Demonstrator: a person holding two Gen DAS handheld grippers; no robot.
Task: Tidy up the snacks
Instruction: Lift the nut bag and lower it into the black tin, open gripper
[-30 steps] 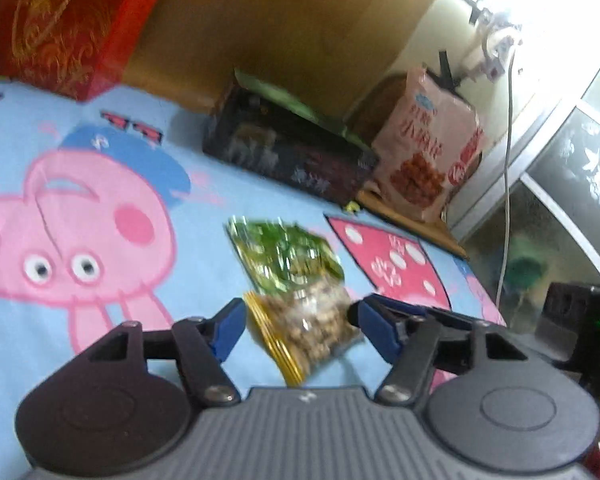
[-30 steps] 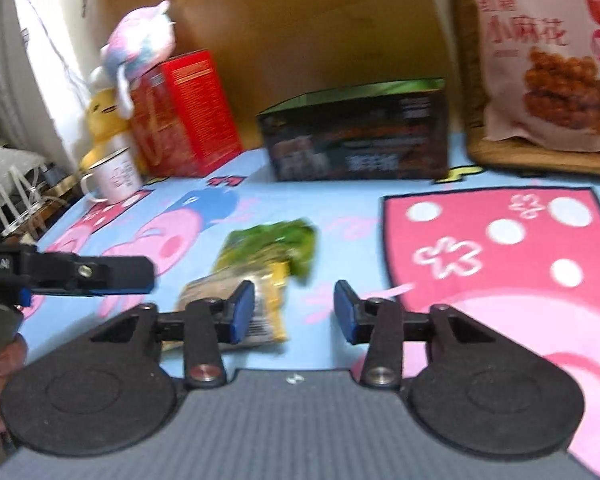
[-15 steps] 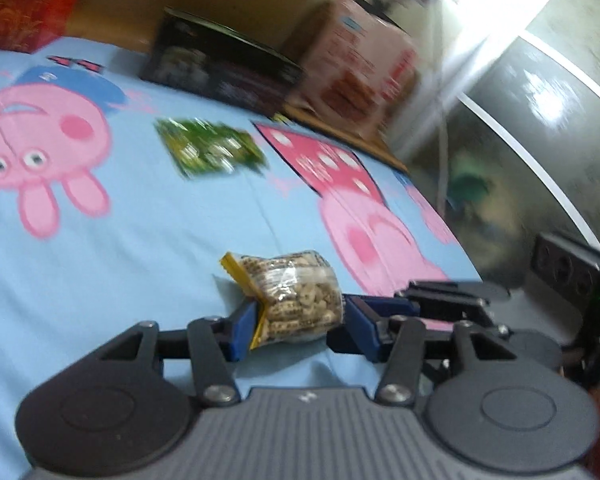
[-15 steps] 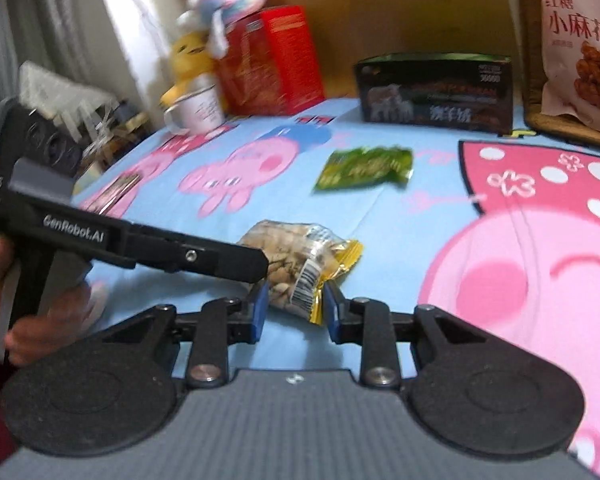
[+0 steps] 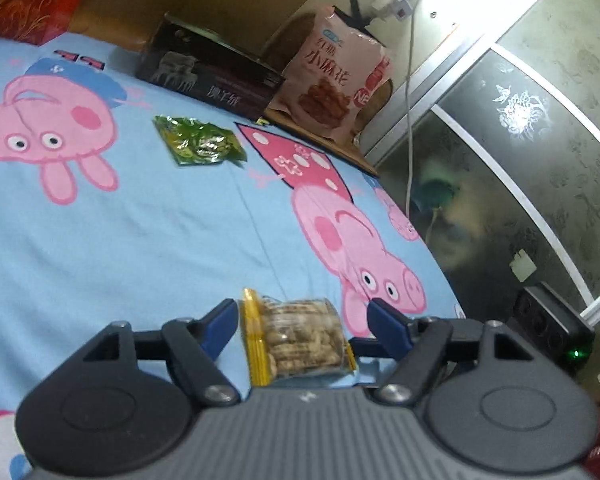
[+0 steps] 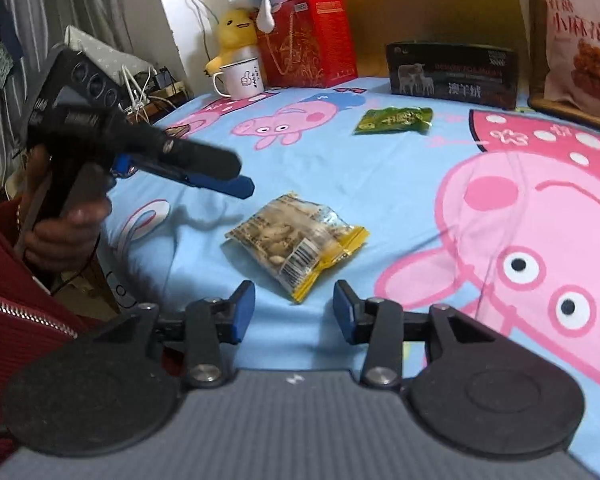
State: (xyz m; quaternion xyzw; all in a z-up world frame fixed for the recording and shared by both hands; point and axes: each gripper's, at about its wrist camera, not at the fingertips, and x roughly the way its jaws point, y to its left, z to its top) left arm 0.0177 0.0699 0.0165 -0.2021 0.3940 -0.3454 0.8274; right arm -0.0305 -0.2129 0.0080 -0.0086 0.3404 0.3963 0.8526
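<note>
A clear nut packet with yellow ends (image 6: 298, 246) lies on the blue Peppa Pig sheet (image 6: 380, 184) near its front edge. It also shows in the left wrist view (image 5: 300, 338), between the open fingers of my left gripper (image 5: 302, 320). My right gripper (image 6: 294, 312) is open just in front of the packet, not touching it. The left gripper (image 6: 236, 184) hovers open to the packet's left in the right wrist view. A green snack packet (image 6: 394, 120) lies farther back; it also shows in the left wrist view (image 5: 198, 146).
A dark box (image 6: 452, 74), a pink snack bag (image 6: 580, 40), a red gift box (image 6: 312, 52), a white mug (image 6: 242, 78) and plush toys (image 6: 260, 0) line the back. A mirrored wardrobe door (image 5: 520, 160) stands at the bed's right.
Both grippers have opened and let go of the nut packet, which now lies on the sheet. The right gripper has drawn back from it.
</note>
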